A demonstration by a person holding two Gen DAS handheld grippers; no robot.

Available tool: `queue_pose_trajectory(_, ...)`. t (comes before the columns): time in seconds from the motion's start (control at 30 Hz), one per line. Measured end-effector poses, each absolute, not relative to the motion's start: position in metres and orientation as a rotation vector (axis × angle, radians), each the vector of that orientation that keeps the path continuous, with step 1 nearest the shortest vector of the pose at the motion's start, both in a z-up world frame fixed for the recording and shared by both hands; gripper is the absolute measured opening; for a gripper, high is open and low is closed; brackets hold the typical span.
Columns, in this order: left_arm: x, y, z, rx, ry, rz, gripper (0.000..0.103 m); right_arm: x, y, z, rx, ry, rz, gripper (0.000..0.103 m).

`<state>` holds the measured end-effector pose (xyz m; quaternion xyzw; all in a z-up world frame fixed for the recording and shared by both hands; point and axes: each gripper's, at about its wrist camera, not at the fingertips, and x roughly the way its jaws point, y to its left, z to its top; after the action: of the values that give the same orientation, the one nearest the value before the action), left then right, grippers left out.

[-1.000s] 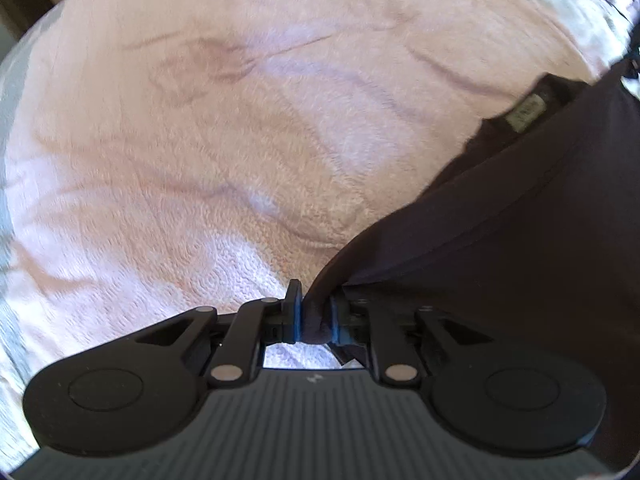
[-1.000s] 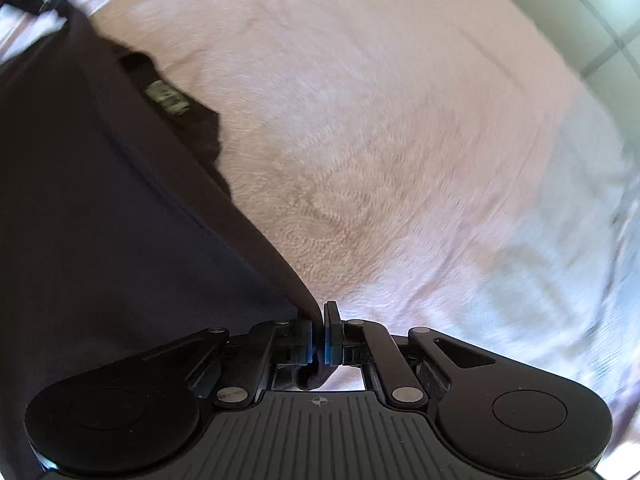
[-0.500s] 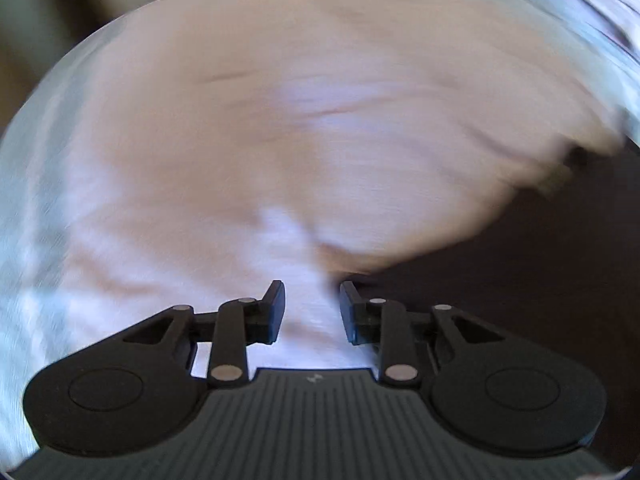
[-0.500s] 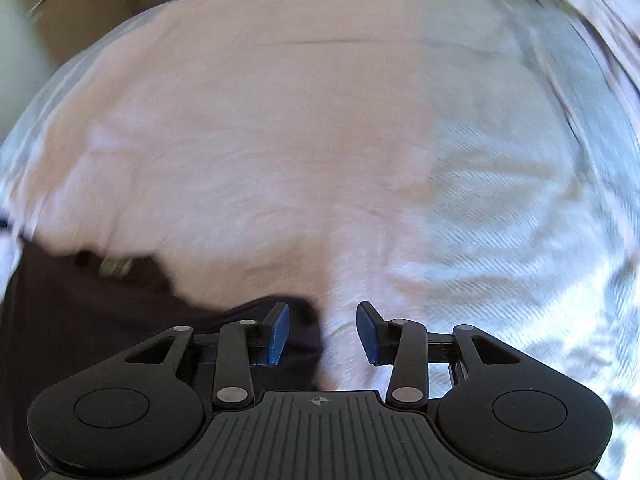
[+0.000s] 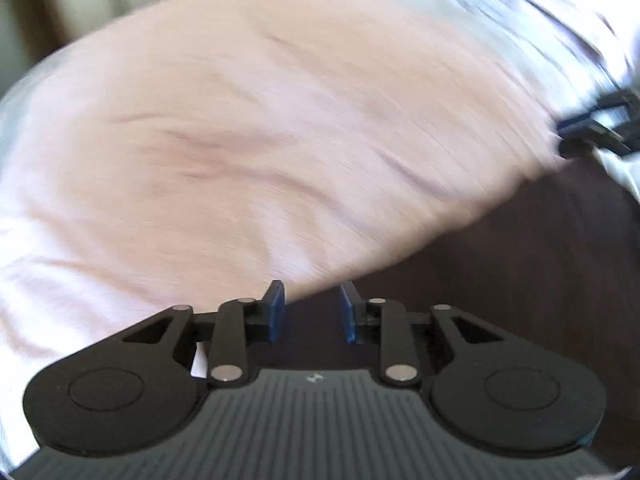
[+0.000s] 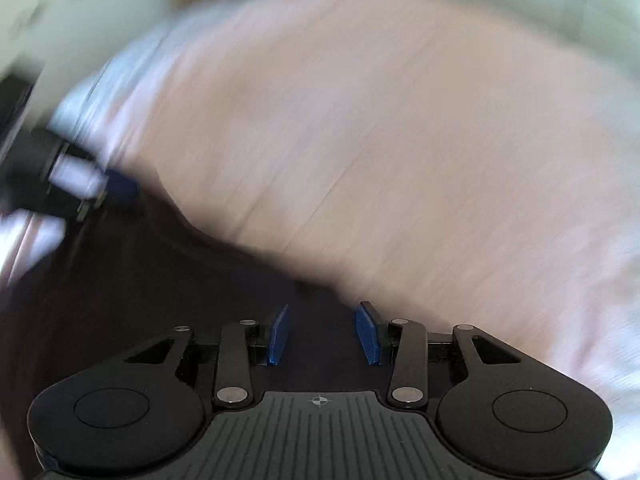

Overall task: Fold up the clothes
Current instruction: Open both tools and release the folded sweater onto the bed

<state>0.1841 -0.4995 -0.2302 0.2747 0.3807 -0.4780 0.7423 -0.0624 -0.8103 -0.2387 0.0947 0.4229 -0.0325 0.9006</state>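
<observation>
A dark garment [image 5: 520, 280] lies flat on a pink bedspread [image 5: 240, 140]. In the left wrist view it fills the lower right. My left gripper [image 5: 310, 300] is open and empty, over the garment's edge. In the right wrist view the garment [image 6: 140, 280] fills the lower left. My right gripper [image 6: 324, 324] is open and empty, over the garment's edge. Each gripper shows blurred at the far edge of the other's view: the right one [image 5: 592, 128] and the left one [image 6: 80, 188]. Both views are motion-blurred.
The pink bedspread [image 6: 400, 140] stretches away ahead of both grippers. A pale wall or floor [image 6: 80, 20] shows beyond the bed's far edge. A lighter striped fabric [image 5: 540, 20] lies at the upper right of the left wrist view.
Both grippers were shut on the garment's edge a second ago. They have opened and let it go, and it now lies on the bed. Both have pulled back and tilted.
</observation>
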Motion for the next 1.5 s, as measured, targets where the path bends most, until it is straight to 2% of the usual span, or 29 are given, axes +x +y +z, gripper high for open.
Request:
queue_pose_trajectory(0.07,0.186,-0.489,-0.223,0.605,0.836,-1.035,0.024,-0.068,-0.819,-0.226,0.228,0.835,-0.120,0.041)
queue_pose_trajectory(0.2,0.159,-0.455,-0.213,0.635,0.875,-1.087,0.026,-0.101,-0.806,-0.218,0.239,0.881,-0.086,0.041)
queue_pose_trajectory(0.5,0.071,-0.345,-0.239,0.842,0.978,-1.150,0.031,-0.232,-0.730,-0.269,0.430,1.070,-0.079,0.041)
queue_pose_trajectory(0.57,0.072,-0.326,-0.231,0.809,0.991,-1.100,0.035,-0.258,-0.726,-0.268,0.433,1.079,-0.114,0.041)
queue_pose_trajectory(0.77,0.050,-0.276,-0.187,0.693,1.022,-1.048,0.037,-0.292,-0.703,-0.231,0.377,1.074,-0.223,0.042)
queue_pose_trajectory(0.8,0.043,-0.271,-0.184,0.675,1.034,-1.054,0.040,-0.296,-0.697,-0.227,0.376,1.071,-0.234,0.043)
queue_pose_trajectory(0.87,0.028,-0.268,-0.192,0.685,1.042,-1.071,0.040,-0.303,-0.686,-0.223,0.368,1.072,-0.251,0.054)
queue_pose_trajectory(0.93,0.016,-0.268,-0.204,0.701,1.047,-1.090,0.040,-0.310,-0.677,-0.222,0.358,1.083,-0.265,0.060)
queue_pose_trajectory(0.97,0.014,-0.270,-0.211,0.703,1.048,-1.101,0.039,-0.314,-0.673,-0.223,0.353,1.096,-0.269,0.060)
queue_pose_trajectory(1.03,0.012,-0.276,-0.219,0.711,1.039,-1.120,0.023,-0.319,-0.664,-0.228,0.327,1.126,-0.277,0.060)
queue_pose_trajectory(1.07,0.011,-0.278,-0.221,0.720,1.034,-1.132,0.002,-0.319,-0.659,-0.230,0.300,1.143,-0.279,0.060)
queue_pose_trajectory(1.23,0.018,-0.259,-0.220,0.805,1.011,-1.140,0.000,-0.324,-0.652,-0.234,0.228,1.191,-0.276,0.060)
queue_pose_trajectory(1.33,0.025,-0.242,-0.217,0.889,1.012,-1.100,0.000,-0.328,-0.653,-0.233,0.219,1.200,-0.306,0.060)
queue_pose_trajectory(1.43,0.019,-0.238,-0.204,0.972,0.912,-1.095,0.002,-0.327,-0.648,-0.226,0.169,1.192,-0.298,0.060)
queue_pose_trajectory(1.47,0.013,-0.240,-0.199,0.992,0.862,-1.109,0.008,-0.324,-0.643,-0.224,0.135,1.192,-0.287,0.060)
queue_pose_trajectory(1.5,0.005,-0.245,-0.195,1.007,0.808,-1.130,0.020,-0.319,-0.638,-0.223,0.091,1.193,-0.272,0.060)
